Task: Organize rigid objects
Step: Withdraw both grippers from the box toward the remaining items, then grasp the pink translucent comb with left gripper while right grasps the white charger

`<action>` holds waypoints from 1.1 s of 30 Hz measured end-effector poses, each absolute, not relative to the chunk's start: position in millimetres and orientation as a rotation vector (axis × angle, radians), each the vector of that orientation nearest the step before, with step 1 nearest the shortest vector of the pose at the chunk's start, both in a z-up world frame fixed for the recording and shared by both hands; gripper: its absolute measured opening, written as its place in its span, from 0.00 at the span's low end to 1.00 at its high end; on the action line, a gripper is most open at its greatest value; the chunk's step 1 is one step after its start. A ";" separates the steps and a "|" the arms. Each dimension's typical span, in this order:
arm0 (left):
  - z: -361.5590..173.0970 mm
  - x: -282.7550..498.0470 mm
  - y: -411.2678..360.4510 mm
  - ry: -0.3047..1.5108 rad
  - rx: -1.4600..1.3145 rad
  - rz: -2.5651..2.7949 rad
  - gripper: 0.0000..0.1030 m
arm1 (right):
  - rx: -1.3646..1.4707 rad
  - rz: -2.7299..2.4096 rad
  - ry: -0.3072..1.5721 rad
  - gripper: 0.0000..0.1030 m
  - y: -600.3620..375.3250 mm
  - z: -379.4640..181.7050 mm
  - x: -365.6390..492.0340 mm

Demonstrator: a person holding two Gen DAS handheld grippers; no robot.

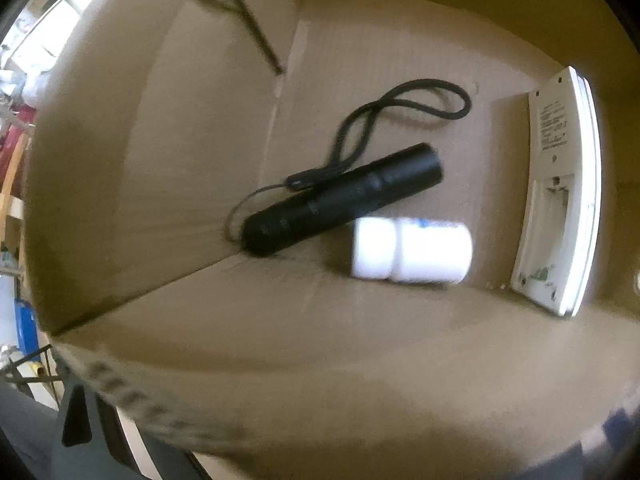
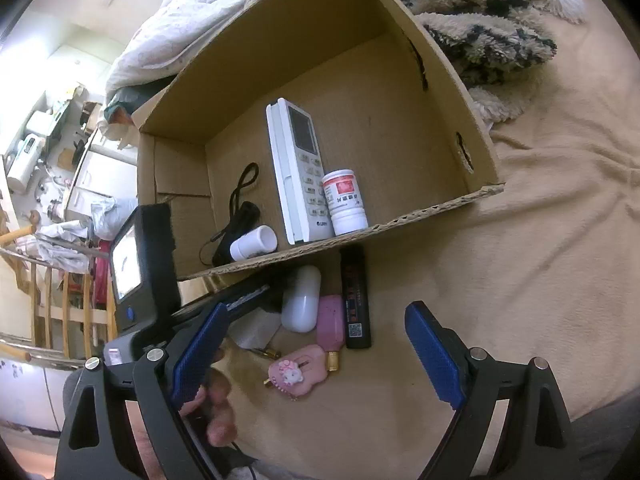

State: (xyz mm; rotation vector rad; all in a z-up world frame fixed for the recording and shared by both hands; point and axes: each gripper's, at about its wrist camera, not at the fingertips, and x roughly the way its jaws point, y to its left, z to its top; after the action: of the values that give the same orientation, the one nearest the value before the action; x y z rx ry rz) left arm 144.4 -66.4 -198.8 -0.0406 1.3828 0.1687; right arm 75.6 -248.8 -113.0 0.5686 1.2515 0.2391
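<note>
Inside the cardboard box (image 2: 440, 92) on the bed, a black flashlight (image 1: 344, 200) lies against a small white bottle (image 1: 412, 250), with a white remote (image 2: 298, 168) and a red-labelled bottle (image 2: 346, 202) alongside. The left gripper (image 2: 148, 264), apparently at the box's edge, has its jaws wide apart and empty; the right gripper (image 2: 316, 354) hangs open over pink and black items on the bedspread.

- cardboard box (image 1: 160, 160), seen from above, inside
- black flashlight (image 1: 344, 198) lying diagonally on the floor, wrist cord (image 1: 400, 116) looped beyond
- white bottle (image 1: 412, 250) on its side, just beside it
- white remote (image 1: 560, 184) leaning at right wall, back outward
</note>
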 end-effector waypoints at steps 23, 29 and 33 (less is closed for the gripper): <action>-163.1 99.0 45.8 1.448 -0.210 0.091 0.65 | 0.629 0.410 1.389 0.85 -211.2 -132.4 79.1; -162.3 114.0 62.2 1.411 -0.259 0.092 0.66 | 0.756 0.427 1.457 0.57 -182.4 -152.8 85.4; -169.6 119.3 57.9 1.431 -0.244 0.106 0.66 | 0.762 0.369 1.489 0.47 -169.1 -170.5 94.0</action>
State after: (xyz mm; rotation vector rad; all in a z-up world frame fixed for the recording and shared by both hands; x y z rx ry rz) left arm 119.3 57.9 -169.6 -0.2435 1.4314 0.1059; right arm 94.0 -169.1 -170.5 0.7619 1.4891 0.3691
